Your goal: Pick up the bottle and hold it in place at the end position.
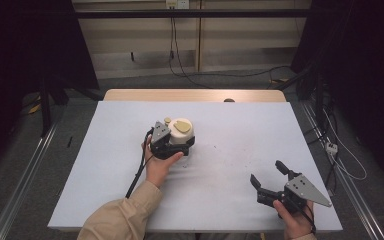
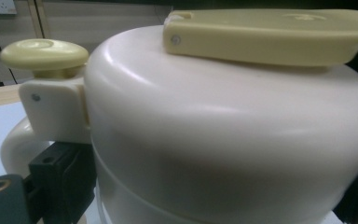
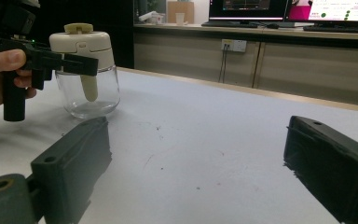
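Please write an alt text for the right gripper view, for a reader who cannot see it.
The left gripper, held by a hand, clamps the cream lid of a clear glass jar standing on a white table. Nearer, the right gripper is open and empty above the table.

Light: table (image 1: 230,200) evenly lit from overhead, surroundings left very dark | Shadows: soft and faint, cast close under the right gripper (image 1: 269,178) | Glare: broad soft sheen seen on the white lid (image 2: 223,140) | Focus: lid rendered soft at close range; near jaws blurred in right gripper view | Overexposure: monitors (image 3: 340,9) blown out.
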Motion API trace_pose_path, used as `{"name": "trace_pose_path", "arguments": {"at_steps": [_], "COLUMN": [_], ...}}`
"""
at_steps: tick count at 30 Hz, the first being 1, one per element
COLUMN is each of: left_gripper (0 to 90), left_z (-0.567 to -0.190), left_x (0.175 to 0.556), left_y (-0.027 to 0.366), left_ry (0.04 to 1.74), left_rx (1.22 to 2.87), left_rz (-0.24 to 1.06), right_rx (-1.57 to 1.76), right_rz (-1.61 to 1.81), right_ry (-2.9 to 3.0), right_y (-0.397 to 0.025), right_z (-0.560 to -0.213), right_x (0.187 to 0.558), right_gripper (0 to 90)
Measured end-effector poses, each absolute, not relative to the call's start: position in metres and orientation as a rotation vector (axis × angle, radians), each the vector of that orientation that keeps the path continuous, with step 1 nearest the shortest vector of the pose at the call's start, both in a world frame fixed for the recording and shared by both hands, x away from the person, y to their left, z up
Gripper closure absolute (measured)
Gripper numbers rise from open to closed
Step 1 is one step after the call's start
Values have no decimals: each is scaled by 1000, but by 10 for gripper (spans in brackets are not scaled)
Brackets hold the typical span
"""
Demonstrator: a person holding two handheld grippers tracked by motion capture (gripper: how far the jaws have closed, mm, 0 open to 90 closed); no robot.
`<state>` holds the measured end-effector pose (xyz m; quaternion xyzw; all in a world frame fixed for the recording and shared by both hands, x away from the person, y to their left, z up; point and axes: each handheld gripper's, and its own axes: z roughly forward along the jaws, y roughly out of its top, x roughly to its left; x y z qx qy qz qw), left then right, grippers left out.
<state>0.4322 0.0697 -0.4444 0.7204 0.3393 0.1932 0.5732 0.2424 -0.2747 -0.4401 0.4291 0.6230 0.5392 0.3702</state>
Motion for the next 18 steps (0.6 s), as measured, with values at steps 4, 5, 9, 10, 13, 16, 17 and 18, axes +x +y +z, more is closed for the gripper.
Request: {"name": "trace_pose_path", "arguments": {"at_steps": [4,5,9,10,13,16,17,18], "left_gripper": [61,62,61,62,62,62,62,62], "left_z": [-444,-444,-444,-444,-443,-442,-442,-442], "left_x": [433,433,434,434,435,435,435,435], "left_y": [70,70,68,67,65,61,59,59], "left_ry": [799,797,801,800,796,781,784,783], "left_rx": [1684,1687,1692,1695,1691,1698,1692,1693], "left_rz": [447,449,446,452,447,442,437,438], "right_rx": [1102,1101,1096,1096,1096,1096,1099,1101], "right_rz": [1385,1384,1387,1386,1384,1382,1382,1383], "right_ry": [1599,1601,1605,1605,1609,1608,1607,1605], "right_y": [-275,-275,-274,-274,-274,-275,-275,-275], "right_z": [-440,-440,-440,-440,-440,-441,-441,-441], "right_x": [243,243,243,243,243,243,243,243], "right_gripper": [67,66,67,67,67,66,66,67]}}
